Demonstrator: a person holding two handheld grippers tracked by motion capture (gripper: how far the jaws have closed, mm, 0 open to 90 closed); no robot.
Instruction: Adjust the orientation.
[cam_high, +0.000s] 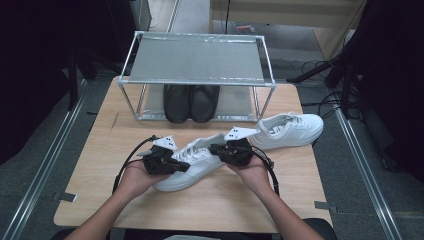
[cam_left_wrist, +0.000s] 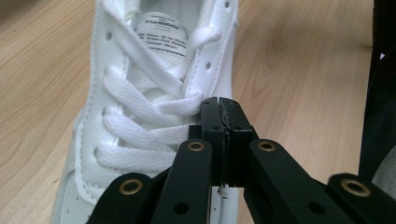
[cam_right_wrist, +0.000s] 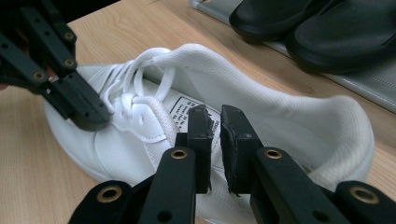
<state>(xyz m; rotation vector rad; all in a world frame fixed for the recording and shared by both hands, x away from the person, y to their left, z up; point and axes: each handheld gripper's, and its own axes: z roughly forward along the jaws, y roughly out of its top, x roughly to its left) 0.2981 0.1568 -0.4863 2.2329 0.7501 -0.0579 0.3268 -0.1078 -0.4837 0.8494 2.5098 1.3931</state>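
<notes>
A white sneaker (cam_high: 200, 164) lies on the wooden table (cam_high: 225, 200), toe toward the person, between both hands. My left gripper (cam_high: 182, 165) (cam_left_wrist: 219, 105) is shut, its jaw tips resting against the crossed white laces (cam_left_wrist: 140, 116); whether a lace is pinched between them I cannot tell. In the right gripper view its tip (cam_right_wrist: 95, 119) touches the laces beside the top loop. My right gripper (cam_high: 215, 148) (cam_right_wrist: 215, 114) sits at the shoe's opening, jaws nearly together and closed on the white upper edge next to the labelled tongue (cam_right_wrist: 180, 106).
A second white sneaker (cam_high: 290, 130) lies at the right rear of the table. A metal shoe rack (cam_high: 195, 57) stands at the back with a pair of black shoes (cam_high: 190, 102) on its lower shelf. The floor around is dark.
</notes>
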